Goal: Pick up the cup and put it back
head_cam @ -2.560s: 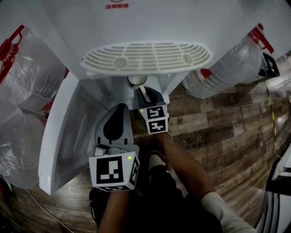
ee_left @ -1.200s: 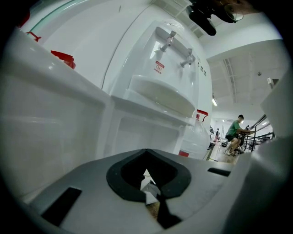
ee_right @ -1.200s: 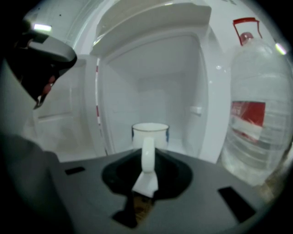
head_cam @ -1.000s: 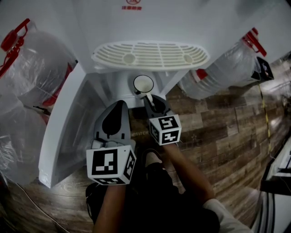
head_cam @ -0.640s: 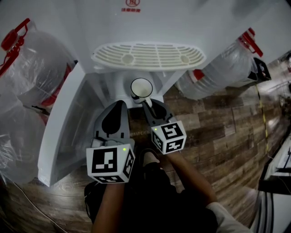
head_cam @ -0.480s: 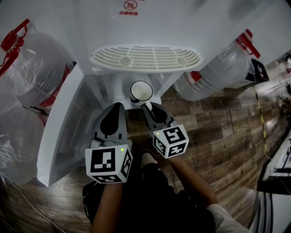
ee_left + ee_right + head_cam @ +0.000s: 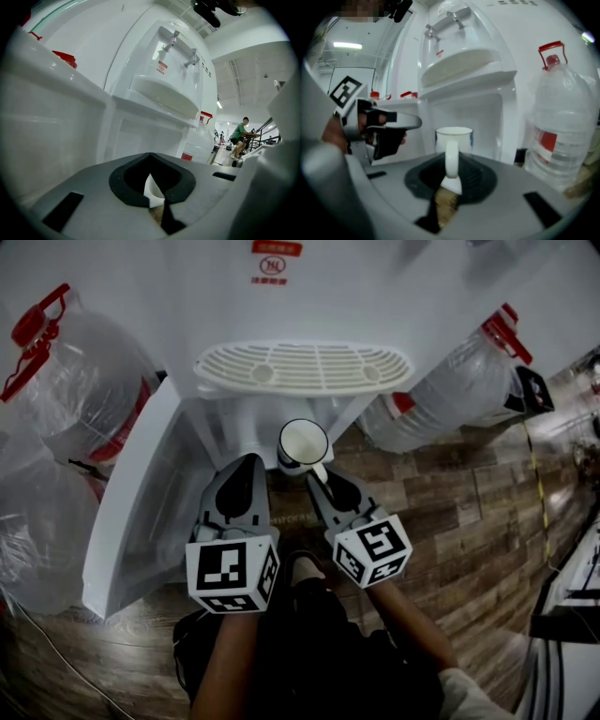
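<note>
Cup [image 7: 302, 444] lifted higher than before, handle clamped in right tongs [image 7: 320, 475], left tongs [image 7: 250, 458] closed, empty

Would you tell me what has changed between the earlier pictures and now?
The right gripper, shut on the handle of the cup throughout, has drawn it out from under the water dispenser's tray, toward the person and upward. The left gripper and the water bottles stayed put.

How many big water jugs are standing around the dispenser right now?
3. In the head view: upper left jug and lower left jug beside the dispenser, right jug on its other side. More may be hidden behind it.
</note>
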Action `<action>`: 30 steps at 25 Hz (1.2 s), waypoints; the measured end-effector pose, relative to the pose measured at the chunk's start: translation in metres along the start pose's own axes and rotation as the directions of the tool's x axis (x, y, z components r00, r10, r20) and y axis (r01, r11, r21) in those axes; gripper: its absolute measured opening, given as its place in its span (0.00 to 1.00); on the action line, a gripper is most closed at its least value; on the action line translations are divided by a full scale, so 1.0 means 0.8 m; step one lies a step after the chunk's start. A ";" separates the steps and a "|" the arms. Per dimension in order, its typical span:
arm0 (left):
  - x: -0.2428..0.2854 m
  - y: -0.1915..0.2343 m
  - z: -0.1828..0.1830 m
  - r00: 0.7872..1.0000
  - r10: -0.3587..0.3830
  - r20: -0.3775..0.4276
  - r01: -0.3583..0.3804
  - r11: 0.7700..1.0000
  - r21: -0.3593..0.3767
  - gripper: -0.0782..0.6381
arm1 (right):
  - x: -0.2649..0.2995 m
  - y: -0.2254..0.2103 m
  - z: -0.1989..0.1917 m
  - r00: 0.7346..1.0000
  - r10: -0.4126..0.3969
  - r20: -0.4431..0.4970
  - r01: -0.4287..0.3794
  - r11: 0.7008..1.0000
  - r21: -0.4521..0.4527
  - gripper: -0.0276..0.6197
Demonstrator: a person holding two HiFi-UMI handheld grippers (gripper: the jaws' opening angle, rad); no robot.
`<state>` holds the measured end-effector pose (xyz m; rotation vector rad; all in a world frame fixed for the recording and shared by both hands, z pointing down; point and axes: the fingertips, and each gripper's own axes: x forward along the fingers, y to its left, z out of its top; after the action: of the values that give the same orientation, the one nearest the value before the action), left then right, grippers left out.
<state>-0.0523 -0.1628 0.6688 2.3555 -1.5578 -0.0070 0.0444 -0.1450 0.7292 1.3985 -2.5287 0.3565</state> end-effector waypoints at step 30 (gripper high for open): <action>-0.053 -0.082 0.104 0.977 -0.213 0.032 0.210 0.975 0.070 0.12 | -0.133 0.061 0.153 0.974 0.224 0.005 -0.223 0.969 -0.108 0.16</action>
<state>-0.0253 -0.1224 0.5653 2.5770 -1.3356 -0.0513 0.0478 -0.0739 0.5753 1.0857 -2.6830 0.2438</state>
